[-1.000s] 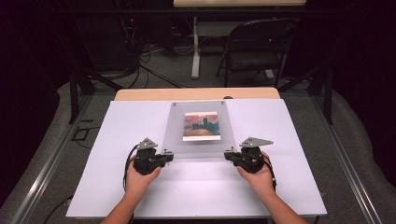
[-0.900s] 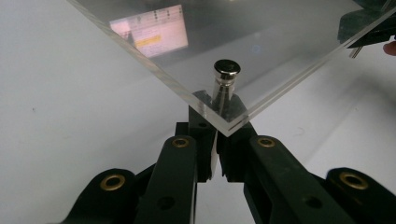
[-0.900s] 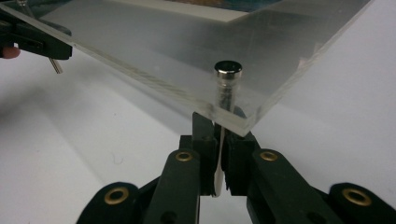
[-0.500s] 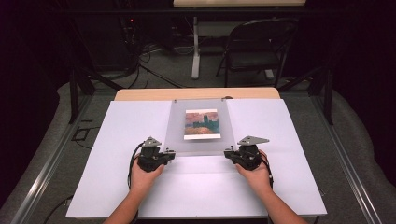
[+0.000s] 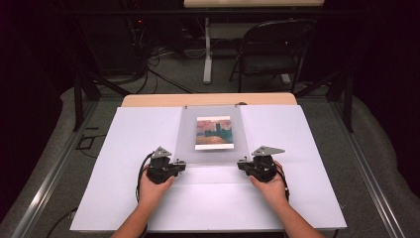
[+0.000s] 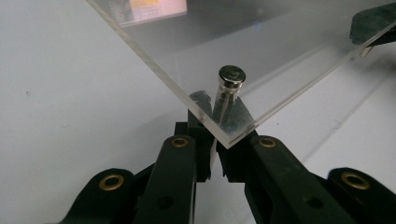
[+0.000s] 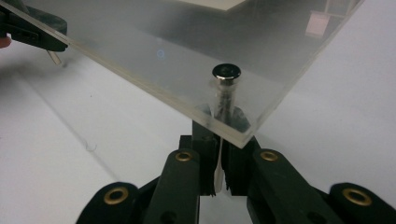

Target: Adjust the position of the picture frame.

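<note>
A: High view: counted one clear acrylic panel (image 5: 213, 148) on the white counter (image 5: 124, 148), one picture (image 5: 214, 132) under it, two claws at its near corners.

B: Left gripper view: saw the left claw (image 6: 215, 135) clamped on one metal standoff (image 6: 229, 86) beneath the panel's (image 6: 261, 51) corner. One cap, one post, seen through the acrylic.

A: Right gripper view: same again. Found the right claw (image 7: 219, 135) closed on a second standoff (image 7: 226, 86) under the other near corner of the panel (image 7: 177, 42).

B: So two standoffs gripped, one per claw. Noted the left claw (image 5: 173, 166) and right claw (image 5: 247, 164) well apart, each held in one hand.

A: Spotted one folding chair (image 5: 270, 54) beyond the counter, on the floor.
</note>
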Action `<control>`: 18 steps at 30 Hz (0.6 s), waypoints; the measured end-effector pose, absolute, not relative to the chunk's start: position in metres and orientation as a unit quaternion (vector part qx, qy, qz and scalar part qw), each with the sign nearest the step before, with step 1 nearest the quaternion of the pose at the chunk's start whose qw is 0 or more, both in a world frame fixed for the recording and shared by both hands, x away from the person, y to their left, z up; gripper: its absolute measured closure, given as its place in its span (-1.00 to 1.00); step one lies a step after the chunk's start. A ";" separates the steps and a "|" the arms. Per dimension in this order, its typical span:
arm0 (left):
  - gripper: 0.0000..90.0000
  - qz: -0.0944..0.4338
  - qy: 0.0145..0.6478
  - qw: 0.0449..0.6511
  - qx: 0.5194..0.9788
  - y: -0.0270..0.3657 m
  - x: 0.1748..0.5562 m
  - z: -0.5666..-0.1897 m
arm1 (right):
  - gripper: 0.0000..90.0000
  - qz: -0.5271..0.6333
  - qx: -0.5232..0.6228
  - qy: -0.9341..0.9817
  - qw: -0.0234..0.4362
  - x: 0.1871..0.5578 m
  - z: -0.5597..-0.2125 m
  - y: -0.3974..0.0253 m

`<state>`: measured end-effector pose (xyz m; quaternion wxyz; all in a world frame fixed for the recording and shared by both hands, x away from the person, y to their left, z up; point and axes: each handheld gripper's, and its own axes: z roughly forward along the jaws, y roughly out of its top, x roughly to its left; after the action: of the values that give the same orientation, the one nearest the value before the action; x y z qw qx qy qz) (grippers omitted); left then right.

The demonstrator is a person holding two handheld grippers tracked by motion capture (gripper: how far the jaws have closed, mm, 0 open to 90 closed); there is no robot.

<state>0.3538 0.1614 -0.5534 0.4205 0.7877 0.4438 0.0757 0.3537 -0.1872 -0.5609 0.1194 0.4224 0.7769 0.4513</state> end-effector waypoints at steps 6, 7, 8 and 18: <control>0.86 0.073 0.443 0.415 0.791 0.161 0.354 -0.558 | 0.89 0.443 0.420 0.782 0.120 0.353 -0.568 -0.187; 0.87 0.074 0.444 0.416 0.790 0.161 0.354 -0.558 | 0.89 0.446 0.420 0.781 0.121 0.353 -0.568 -0.187; 0.87 0.074 0.444 0.416 0.790 0.161 0.354 -0.558 | 0.89 0.444 0.420 0.782 0.122 0.353 -0.568 -0.187; 0.80 0.070 0.450 0.424 0.783 0.162 0.353 -0.559 | 0.85 0.451 0.423 0.777 0.117 0.352 -0.569 -0.188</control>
<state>0.3529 0.1616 -0.5592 0.4235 0.7833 0.4495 0.0704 0.3522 -0.1883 -0.5689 0.1172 0.4234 0.7767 0.4515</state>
